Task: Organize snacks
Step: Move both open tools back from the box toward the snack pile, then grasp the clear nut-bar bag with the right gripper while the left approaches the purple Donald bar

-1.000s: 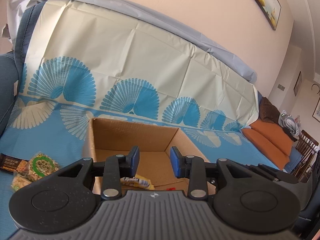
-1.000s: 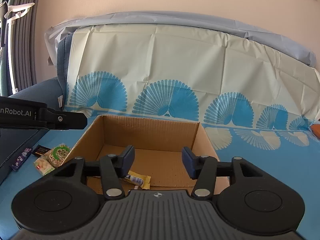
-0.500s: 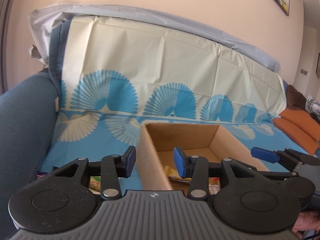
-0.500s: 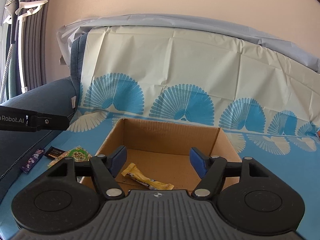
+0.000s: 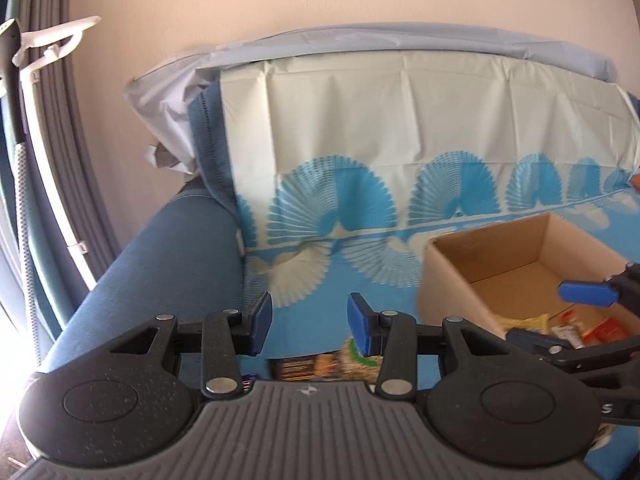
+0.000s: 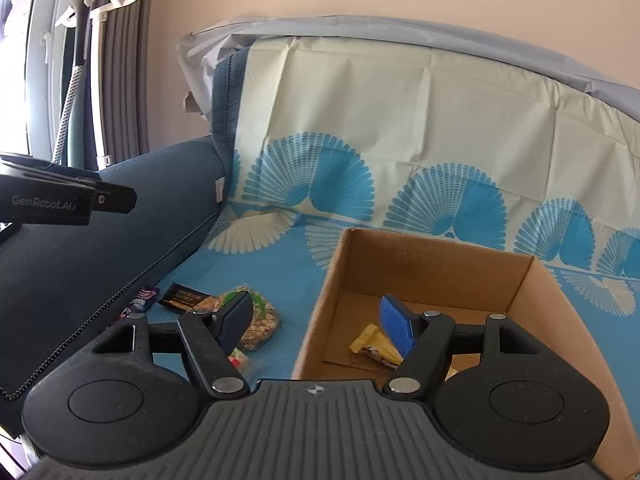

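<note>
1. My left gripper (image 5: 308, 322) hangs apart and empty over the snacks (image 6: 256, 320) lying on the sofa beside the box (image 6: 436, 264).
2. My right gripper (image 6: 316, 322), also apart, straddles the box wall.
3. I should lower the left squarely and pinch one packet only.

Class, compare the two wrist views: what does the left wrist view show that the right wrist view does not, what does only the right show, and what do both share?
Only the left wrist view shows the red-orange packets in the box's near corner and the right tool's blue fingertips from the side.

Only the right wrist view shows the purple wrapper beside the sofa arm and the yellow bar clearly.

Both show the cardboard box, the fan-patterned cover, the loose seed cracker pack, and open, empty tools: left tool, right tool.
</note>
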